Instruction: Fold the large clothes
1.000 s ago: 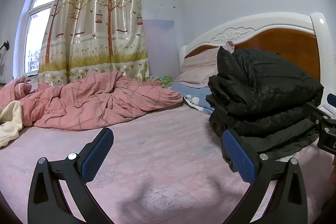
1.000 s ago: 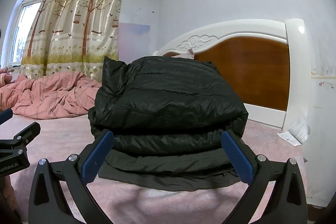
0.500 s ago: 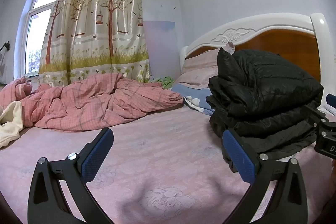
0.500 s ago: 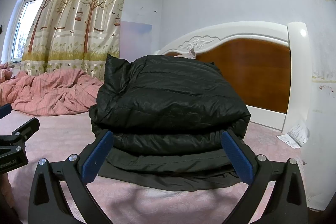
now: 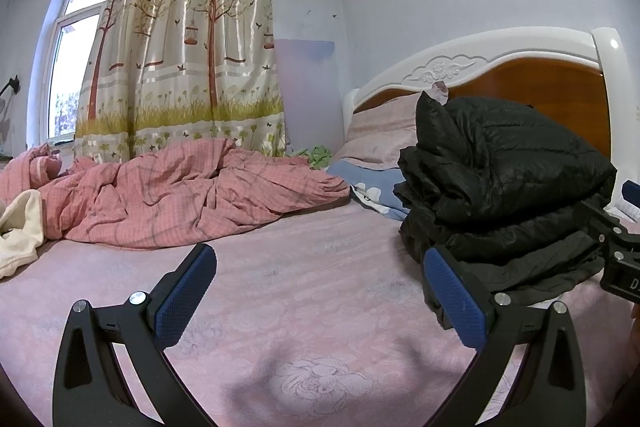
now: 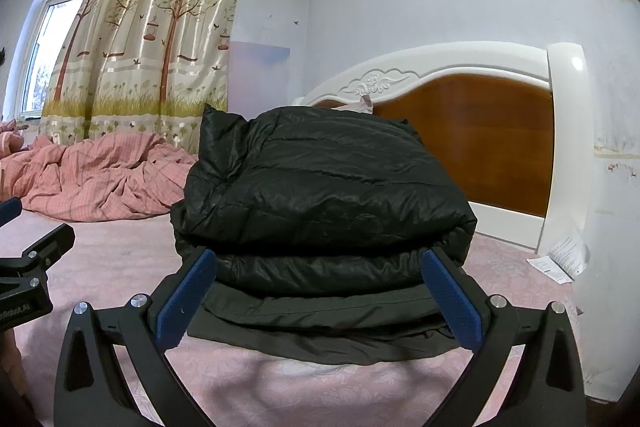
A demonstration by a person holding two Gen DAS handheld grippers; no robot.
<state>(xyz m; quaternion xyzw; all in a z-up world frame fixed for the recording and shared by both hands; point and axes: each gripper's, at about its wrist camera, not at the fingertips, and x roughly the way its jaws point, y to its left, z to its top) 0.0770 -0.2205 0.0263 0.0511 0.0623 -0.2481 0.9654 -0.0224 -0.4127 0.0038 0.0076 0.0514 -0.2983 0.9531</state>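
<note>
Meanwhile both claws have withdrawn from the jacket point(image 6: 324, 187).

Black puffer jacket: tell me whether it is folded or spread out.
Folded. The black puffer jacket sits as a compact stack of layers on the pink bedsheet, edges doubled over.

Open pink bed point(image 5: 304, 291) surface lies clear ahead of the left tongs point(image 5: 316, 291). The folded black jacket point(image 6: 320, 195) blocks the way directly ahead of the right tongs point(image 6: 316, 297). A rumpled pink quilt point(image 5: 180, 191) occupies the far side. Pillows point(image 5: 380, 143) and the headboard point(image 6: 500, 143) close off the end behind the jacket.
</note>
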